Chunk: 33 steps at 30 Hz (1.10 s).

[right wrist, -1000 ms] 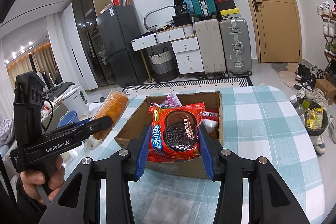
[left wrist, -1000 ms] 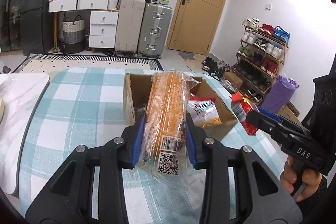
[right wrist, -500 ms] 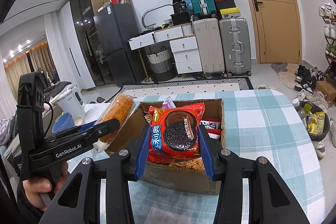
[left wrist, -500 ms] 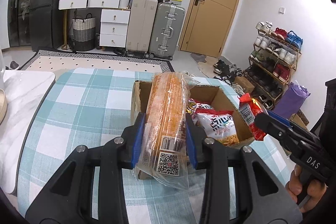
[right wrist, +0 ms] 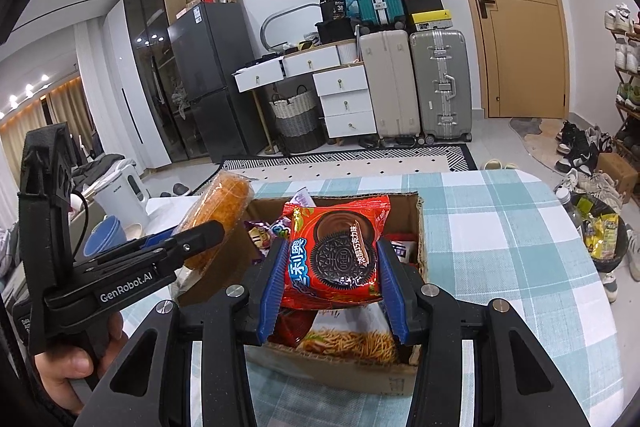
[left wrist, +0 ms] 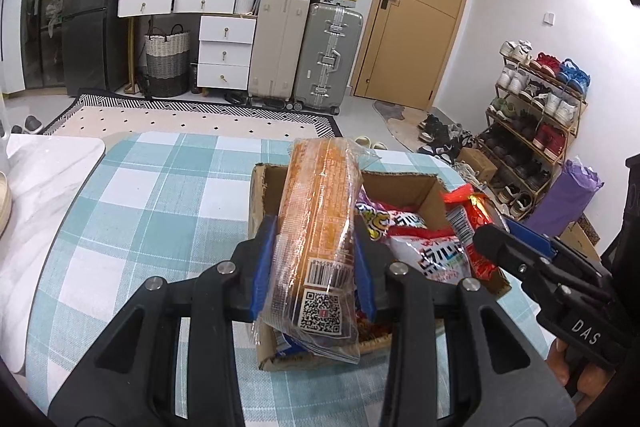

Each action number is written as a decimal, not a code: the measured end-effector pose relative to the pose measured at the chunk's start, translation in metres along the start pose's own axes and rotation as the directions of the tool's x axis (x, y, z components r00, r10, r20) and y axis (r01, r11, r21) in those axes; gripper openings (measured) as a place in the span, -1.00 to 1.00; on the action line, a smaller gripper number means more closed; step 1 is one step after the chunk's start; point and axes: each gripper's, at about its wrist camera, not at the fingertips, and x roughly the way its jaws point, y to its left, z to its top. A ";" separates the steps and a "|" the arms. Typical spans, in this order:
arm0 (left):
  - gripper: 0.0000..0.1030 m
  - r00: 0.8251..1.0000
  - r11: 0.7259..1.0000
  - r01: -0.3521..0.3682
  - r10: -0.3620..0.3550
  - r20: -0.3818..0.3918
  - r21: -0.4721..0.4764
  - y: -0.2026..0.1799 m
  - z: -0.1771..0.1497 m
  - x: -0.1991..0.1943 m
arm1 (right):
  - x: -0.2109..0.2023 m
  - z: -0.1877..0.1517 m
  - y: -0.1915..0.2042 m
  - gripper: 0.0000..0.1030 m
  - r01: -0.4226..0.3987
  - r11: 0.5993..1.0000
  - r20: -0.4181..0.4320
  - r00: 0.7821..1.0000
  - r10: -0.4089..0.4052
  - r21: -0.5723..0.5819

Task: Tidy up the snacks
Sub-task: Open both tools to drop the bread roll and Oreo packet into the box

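Right wrist view: right tongs [right wrist: 334, 273] pinch a red Oreo pack [right wrist: 334, 251] over the cardboard box [right wrist: 420, 223] on the checked tabletop [right wrist: 500, 227]. Left tongs [left wrist: 316, 267] clamp a wrapped bread loaf [left wrist: 318, 211] above it. Several snacks already sit inside; these two remain to be dropped in.

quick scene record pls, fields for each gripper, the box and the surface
left gripper: shut on the clear-wrapped orange bread pack, held above the box's left part
right gripper: shut on the red Oreo pack, held over the box
cardboard box: open top, already holds several snack bags, including a noodle-picture bag
surface: table with teal and white checked cloth
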 end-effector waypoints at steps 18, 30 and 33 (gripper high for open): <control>-0.37 0.998 0.995 -0.050 0.052 -0.027 0.081 -0.004 -0.001 0.039 | 0.029 0.004 -0.005 -0.10 0.008 1.000 -0.036 0.999 -0.009 -0.021; 0.57 0.999 0.992 0.016 -0.010 -0.046 0.128 -0.005 -0.006 0.017 | -0.004 -0.003 -0.010 0.79 0.034 0.998 0.008 0.999 -0.034 -0.055; 0.61 0.999 0.986 0.022 -0.017 -0.030 0.166 -0.008 -0.012 0.003 | -0.013 -0.008 -0.014 0.97 0.020 0.999 0.010 1.000 -0.020 -0.038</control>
